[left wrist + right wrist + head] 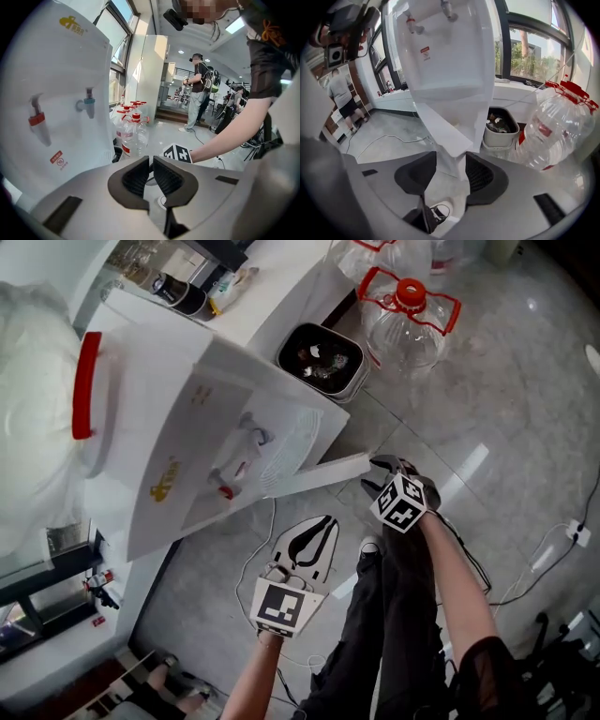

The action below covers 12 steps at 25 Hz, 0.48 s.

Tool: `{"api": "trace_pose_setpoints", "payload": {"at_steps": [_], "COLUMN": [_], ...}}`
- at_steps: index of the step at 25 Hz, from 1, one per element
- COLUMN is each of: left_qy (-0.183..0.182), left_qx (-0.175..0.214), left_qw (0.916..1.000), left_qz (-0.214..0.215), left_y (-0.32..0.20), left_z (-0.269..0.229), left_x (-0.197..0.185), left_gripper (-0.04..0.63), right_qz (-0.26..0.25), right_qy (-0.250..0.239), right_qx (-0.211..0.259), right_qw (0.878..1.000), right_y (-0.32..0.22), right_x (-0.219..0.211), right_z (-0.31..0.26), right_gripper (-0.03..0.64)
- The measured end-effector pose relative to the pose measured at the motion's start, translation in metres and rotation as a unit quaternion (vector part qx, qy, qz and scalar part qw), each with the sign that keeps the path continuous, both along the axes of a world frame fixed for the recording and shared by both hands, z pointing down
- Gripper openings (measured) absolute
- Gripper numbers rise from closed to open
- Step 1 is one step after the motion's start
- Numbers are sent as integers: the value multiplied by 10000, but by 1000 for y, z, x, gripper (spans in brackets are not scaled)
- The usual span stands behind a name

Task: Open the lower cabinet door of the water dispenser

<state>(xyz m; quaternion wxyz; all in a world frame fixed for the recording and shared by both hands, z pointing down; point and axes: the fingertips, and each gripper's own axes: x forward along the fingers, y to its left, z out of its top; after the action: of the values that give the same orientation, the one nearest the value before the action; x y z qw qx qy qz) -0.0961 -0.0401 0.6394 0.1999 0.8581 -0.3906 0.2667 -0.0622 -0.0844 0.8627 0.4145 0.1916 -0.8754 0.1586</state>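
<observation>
Right tongs (451, 174): my forearm is stretched forward and they point steeply down. The jaws are closing, with the free edge of the lower cabinet door (443, 133) between them. The door stands swung out from the water dispenser (178, 418) just ahead.

Left tongs (151, 164): drawn back nearer my body, tilted down, jaws together, empty.

Water dispenser (187, 418) — white, gold logo (166, 480); 1 red tap (37, 121), 1 blue tap (88, 102). Bottle (408, 334) — clear, red cap (410, 292). Floor (497, 381) grey.
</observation>
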Motion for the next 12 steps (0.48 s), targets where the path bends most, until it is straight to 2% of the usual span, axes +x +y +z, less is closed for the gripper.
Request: {"api": "trace_pose_setpoints", "payload": {"at_steps": [5,12], "left_qy": [-112,-127], "left_qx": [-63,-164], "left_qw": [9990,9977], "left_qz": [422,643], "left_y": [35,69], "left_z": [-5,0], "left_x": [0,-12], "left_gripper": [28,28], "right_qz": [95,363], "right_qy": [105,11], "right_qx": [-410,-905], "right_qw": [9991,9952], "right_y": [72,154], "right_x": [5,-14], "right_z": [3,5], "right_gripper": [201,176]}}
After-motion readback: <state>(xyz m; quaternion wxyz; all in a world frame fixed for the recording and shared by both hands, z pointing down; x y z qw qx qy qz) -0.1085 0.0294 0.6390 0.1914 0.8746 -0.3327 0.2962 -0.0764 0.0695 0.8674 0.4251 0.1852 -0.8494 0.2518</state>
